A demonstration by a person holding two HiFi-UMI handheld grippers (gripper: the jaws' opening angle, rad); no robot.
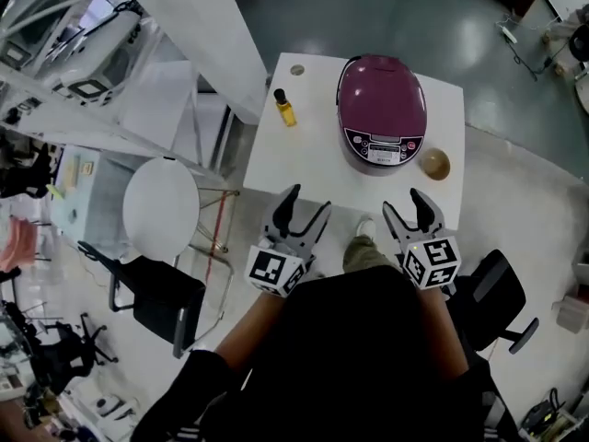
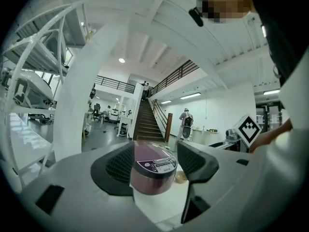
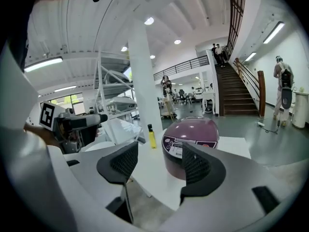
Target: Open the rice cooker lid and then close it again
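We see the rice cooker (image 1: 382,109) in the upper middle of the head view, on the far right part of a white table (image 1: 304,168), its lid down and its control panel toward us. To its left on the table stands a small yellow bottle (image 1: 285,109), with a small round disc (image 1: 297,69) above it near the far corner, and just right of the cooker's front lies a brown bowl (image 1: 434,164). The left gripper (image 1: 308,203) and the right gripper (image 1: 402,203) sit at the near table edge, below the cooker in the frame and well apart from it, with a bare stretch of tabletop between. Both have their jaws released and spread wide, gripping nothing. Between the two grippers we make out a shoe (image 1: 365,228) on the floor. A round white stool (image 1: 161,201) and a black chair (image 1: 161,297) stand at the left, another black chair (image 1: 497,288) at the lower right, and a white column (image 1: 198,26) crosses the upper left. The left gripper view frames the cooker in the gap between its jaws, untouched, with the bowl beside it, and adds what the head view lacks: a staircase (image 2: 145,120) behind and a person (image 2: 186,122) standing by it. The right gripper view shows the cooker partly behind its right-hand jaw, the bottle to its left, and the other gripper at the far left of the frame.
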